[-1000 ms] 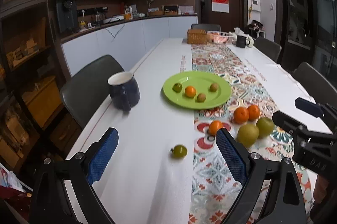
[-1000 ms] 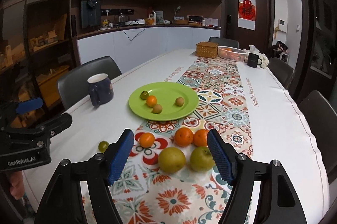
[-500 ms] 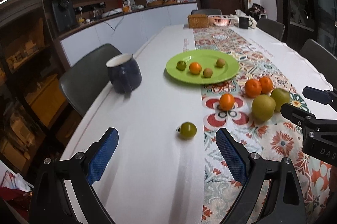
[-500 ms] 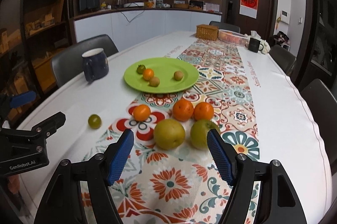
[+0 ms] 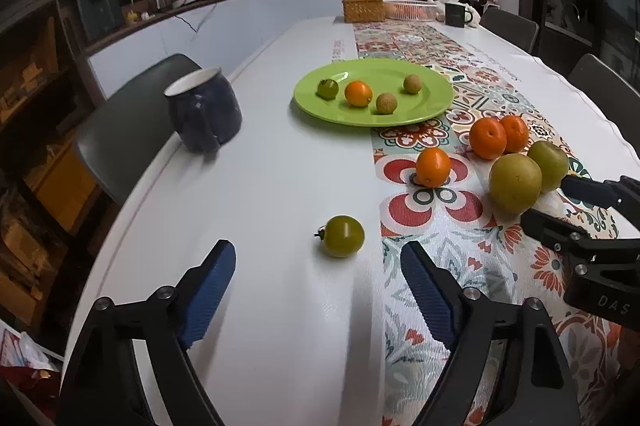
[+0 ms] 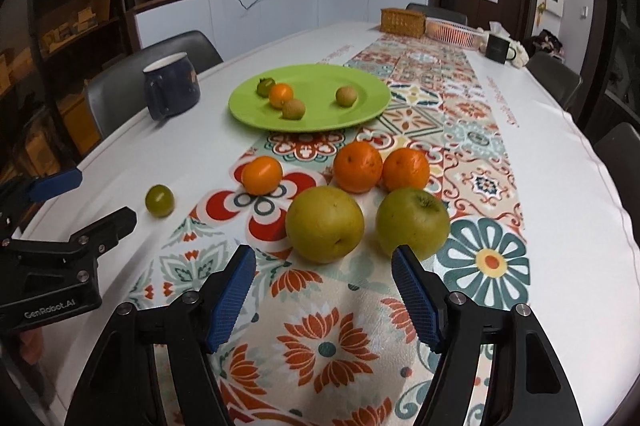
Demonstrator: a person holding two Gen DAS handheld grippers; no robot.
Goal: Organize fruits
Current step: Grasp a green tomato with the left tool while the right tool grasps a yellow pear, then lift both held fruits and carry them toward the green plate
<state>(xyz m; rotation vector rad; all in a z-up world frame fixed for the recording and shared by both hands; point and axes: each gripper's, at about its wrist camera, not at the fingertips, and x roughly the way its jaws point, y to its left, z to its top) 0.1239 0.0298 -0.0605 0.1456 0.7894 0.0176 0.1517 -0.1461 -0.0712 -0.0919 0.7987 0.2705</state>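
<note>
A green plate [image 5: 432, 106] [image 6: 360, 114] holds several small fruits. On the runner lie a yellow-green pear [image 6: 325, 224] [image 5: 515, 183], a green apple [image 6: 412, 222] [image 5: 550, 165], two oranges [image 6: 358, 167] [image 6: 406, 170] and a small tangerine [image 6: 262, 175] [image 5: 433, 167]. A small green tomato [image 5: 344, 236] [image 6: 159, 200] lies on the white cloth. My left gripper [image 5: 316, 286] is open, just short of the tomato. My right gripper [image 6: 324, 290] is open, just short of the pear and apple.
A dark blue mug [image 5: 202, 108] [image 6: 172, 88] stands at the table's left edge. A wicker box [image 6: 402, 22], a pink basket [image 6: 454, 31] and a black mug [image 6: 498, 47] stand at the far end. Chairs line both sides.
Both grippers have moved forward and lower towards the fruit: the tomato and the pear now look larger and closer. Both stay open and empty.
</note>
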